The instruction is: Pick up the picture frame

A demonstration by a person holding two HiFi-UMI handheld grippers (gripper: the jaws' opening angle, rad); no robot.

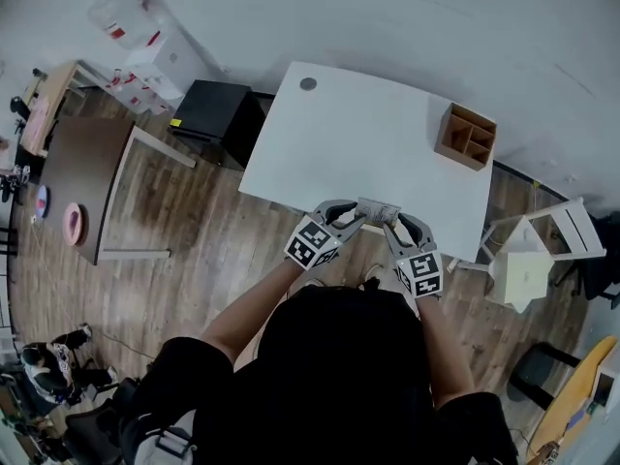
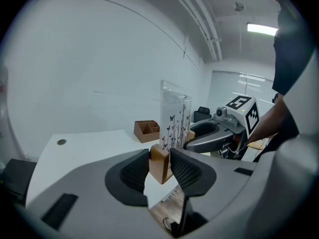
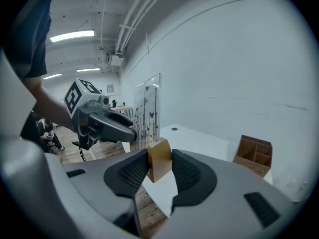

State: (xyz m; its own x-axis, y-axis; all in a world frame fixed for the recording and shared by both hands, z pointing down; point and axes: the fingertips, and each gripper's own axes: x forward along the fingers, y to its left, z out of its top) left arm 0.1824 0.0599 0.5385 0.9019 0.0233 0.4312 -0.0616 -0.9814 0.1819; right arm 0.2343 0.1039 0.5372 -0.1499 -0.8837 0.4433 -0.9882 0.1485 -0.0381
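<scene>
Both ends of picture frame (image 2: pixel 173 118) gripped, one by left claw (image 2: pixel 162 167), other by right claw (image 3: pixel 160 168)

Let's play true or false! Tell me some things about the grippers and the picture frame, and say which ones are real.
1. Both the left gripper and the right gripper clamp the picture frame. True.
2. The wooden organizer sits on the floor. False: it stands on the white table.
3. The frame's clear pane has butterflies printed on it. True.
4. The organizer is stuffed with pencils. False: its compartments look empty.
</scene>
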